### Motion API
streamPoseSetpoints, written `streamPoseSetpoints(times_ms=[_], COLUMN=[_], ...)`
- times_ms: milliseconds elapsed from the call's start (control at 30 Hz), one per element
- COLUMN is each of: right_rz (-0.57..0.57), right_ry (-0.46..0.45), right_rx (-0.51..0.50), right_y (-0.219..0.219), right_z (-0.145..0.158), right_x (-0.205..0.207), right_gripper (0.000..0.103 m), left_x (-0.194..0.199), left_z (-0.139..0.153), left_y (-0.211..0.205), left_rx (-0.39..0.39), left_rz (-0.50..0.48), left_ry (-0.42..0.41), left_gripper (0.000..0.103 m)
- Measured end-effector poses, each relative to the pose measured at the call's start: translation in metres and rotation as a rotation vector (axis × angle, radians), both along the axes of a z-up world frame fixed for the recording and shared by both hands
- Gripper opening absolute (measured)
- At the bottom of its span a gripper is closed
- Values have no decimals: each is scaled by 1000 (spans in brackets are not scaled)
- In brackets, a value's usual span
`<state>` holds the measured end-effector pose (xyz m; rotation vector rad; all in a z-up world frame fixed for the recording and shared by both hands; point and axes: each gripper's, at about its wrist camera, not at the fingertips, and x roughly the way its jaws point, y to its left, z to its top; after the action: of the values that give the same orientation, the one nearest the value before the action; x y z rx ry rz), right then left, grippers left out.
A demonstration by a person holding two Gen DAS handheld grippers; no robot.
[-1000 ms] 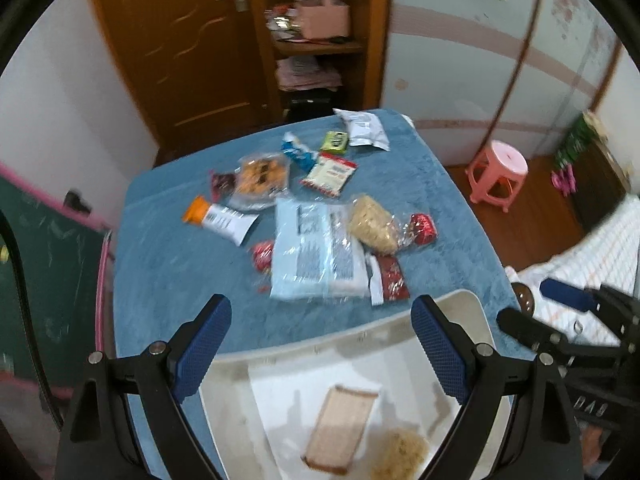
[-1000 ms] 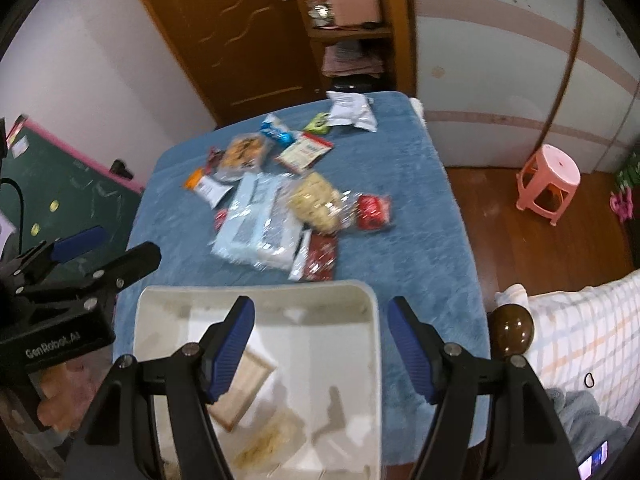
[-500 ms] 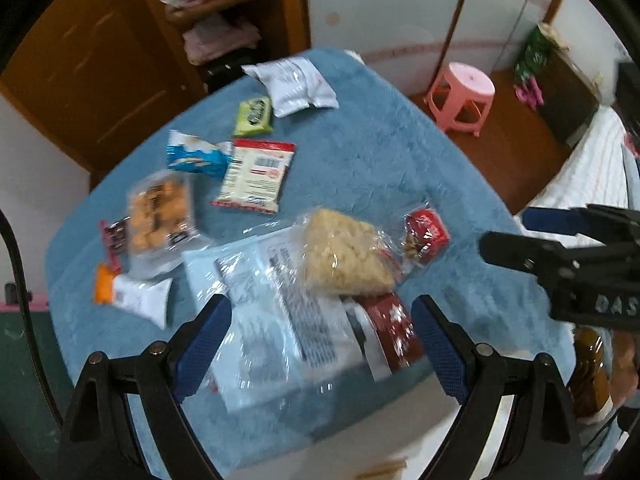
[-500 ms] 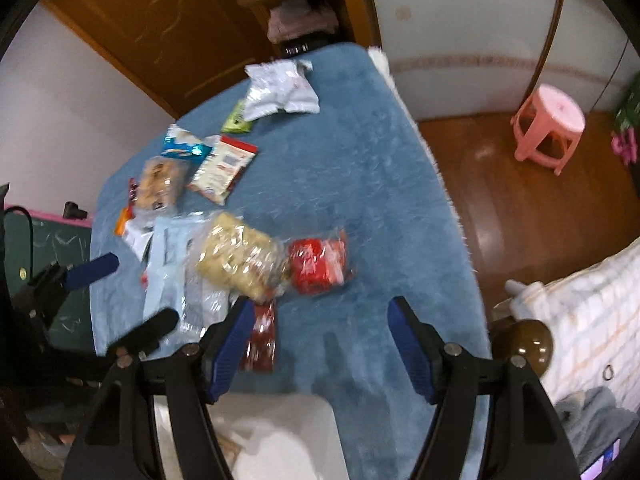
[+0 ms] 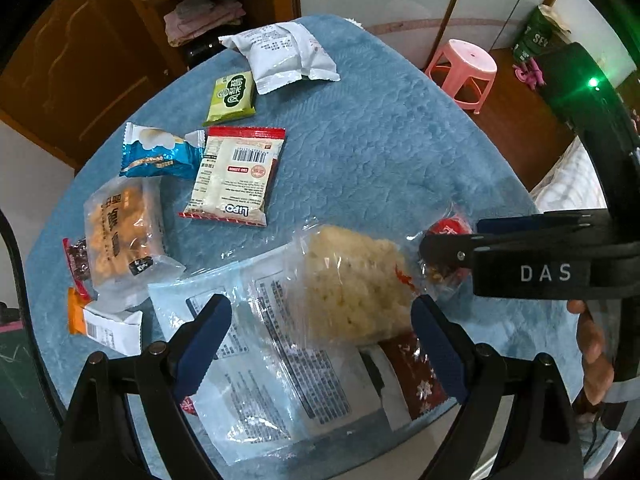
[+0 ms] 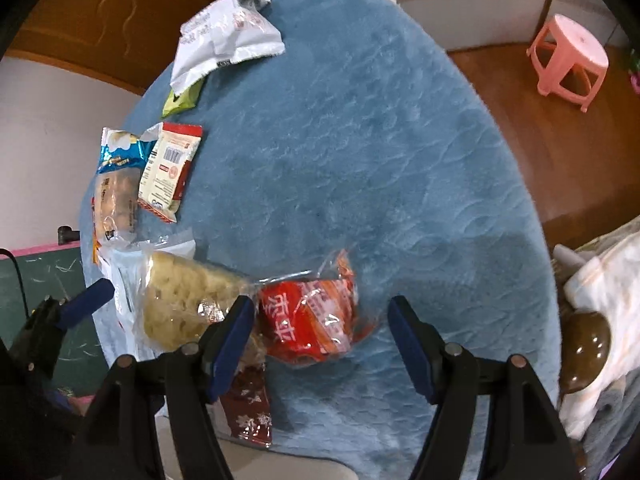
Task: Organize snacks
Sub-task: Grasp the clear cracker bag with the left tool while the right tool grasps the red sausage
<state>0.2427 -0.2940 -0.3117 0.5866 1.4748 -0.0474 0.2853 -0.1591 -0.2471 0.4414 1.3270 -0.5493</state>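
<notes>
Right wrist view: right gripper spread wide over red snack pack; left gripper wide, puffed-rice pack at 12 o'clock.

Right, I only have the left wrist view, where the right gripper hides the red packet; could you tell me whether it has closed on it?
Observer: No. The right gripper is open, and the red packet lies on the blue cloth between its fingers.
Operator: Is the packet centred between them?
Observer: No, it sits close to the finger on the puffed-rice bag side. The other finger stands clear of it.
Operator: Is the tray in sight?
Observer: A pale rim, probably the tray, shows at the bottom edge, by the dark red snowflake packet.
</notes>
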Motion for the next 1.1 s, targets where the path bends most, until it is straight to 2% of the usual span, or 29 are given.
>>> streamPoseSetpoints(times_ms=[67, 200, 233, 300, 333, 500, 567, 633, 700, 767, 833, 900, 1100], right_rz=[34, 102, 89, 60, 53, 23, 15, -7, -20, -16, -15, -16, -12], right_ry=[2, -4, -7, -12, -11, -4, -9, -9, -7, -9, -6, -8, -22], right_rx=[6, -41, -35, -34, -34, -97, -95, -95, -86, -92, -101, -98, -97], right_y=[3, 15, 13, 9, 7, -7, -12, -20, -23, -25, -25, -23, -21], right_z=[-1, 0, 0, 2, 3, 14, 18, 21, 21, 22, 23, 23, 27], right_x=[1, 2, 1, -2, -3, -20, -30, -38, -43, -47, -48, -49, -54], right_gripper=[78, 78, 78, 65, 63, 62, 62, 62, 62, 62, 62, 62, 62], left_x=[0, 4, 5, 6, 5, 5, 5, 1, -2, -3, -3, -2, -3], left_z=[-1, -5, -5, -6, -7, -13, -19, -23, -24, -25, -25, -23, -18], left_y=[0, -3, -4, -5, -7, -17, -23, -29, -36, -42, -47, -49, -43], left_rx=[4, 16, 19, 19, 21, 19, 14, 24, 42, 54, 63, 42, 7], left_rz=[-2, -7, -5, -7, -9, -19, -22, -30, -37, -38, -29, -22, 26], left_ry=[6, 8, 8, 12, 14, 47, 81, 77, 51, 38, 33, 47, 52], left_gripper=[91, 91, 91, 91, 91, 91, 91, 91, 86, 74, 72, 63, 54])
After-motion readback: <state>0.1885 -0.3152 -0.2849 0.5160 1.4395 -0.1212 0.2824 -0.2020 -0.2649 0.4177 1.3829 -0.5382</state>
